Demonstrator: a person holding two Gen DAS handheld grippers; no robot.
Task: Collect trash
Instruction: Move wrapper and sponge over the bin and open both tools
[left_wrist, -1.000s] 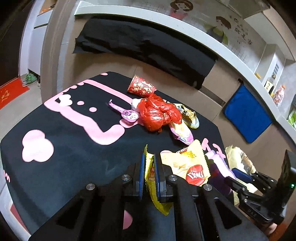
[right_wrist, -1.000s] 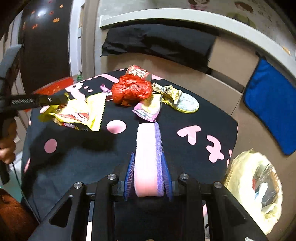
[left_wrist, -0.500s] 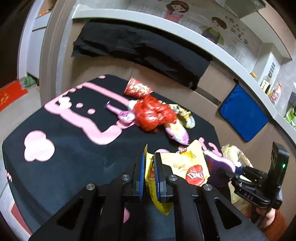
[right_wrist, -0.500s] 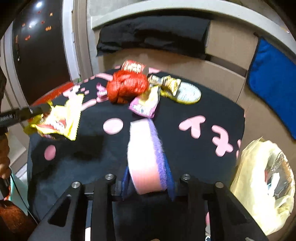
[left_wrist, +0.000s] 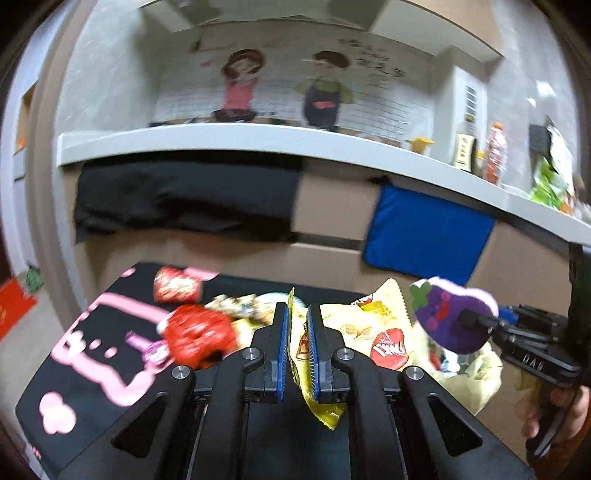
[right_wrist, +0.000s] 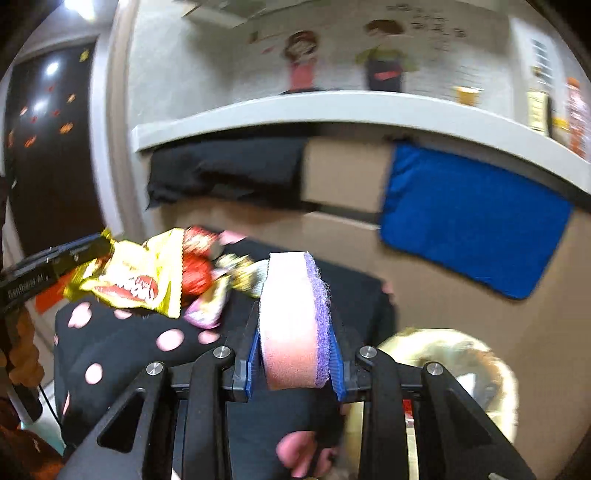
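Observation:
My left gripper (left_wrist: 297, 347) is shut on a yellow snack wrapper (left_wrist: 369, 332) and holds it in the air; the wrapper also shows at the left of the right wrist view (right_wrist: 136, 280). My right gripper (right_wrist: 293, 354) is shut on a pink and purple sponge (right_wrist: 291, 325), whose eggplant-printed face shows in the left wrist view (left_wrist: 450, 317). A pale yellow trash bag (right_wrist: 461, 354) hangs open past the table's right edge, below and right of the sponge. A red crumpled bag (left_wrist: 199, 332), a red cup (left_wrist: 173, 288) and foil wrappers (left_wrist: 236, 306) lie on the black table (left_wrist: 92, 354).
A wall with a black cloth (left_wrist: 184, 199) and a blue cloth (left_wrist: 424, 232) stands behind the table. A white shelf (left_wrist: 258, 140) above holds bottles (left_wrist: 495, 155). A purple wrapper (right_wrist: 207, 310) lies near the table's middle.
Both grippers have risen and tilted upward, so the wall and shelf fill the views. The sponge has moved right toward the trash bag. The wrapper stays gripped.

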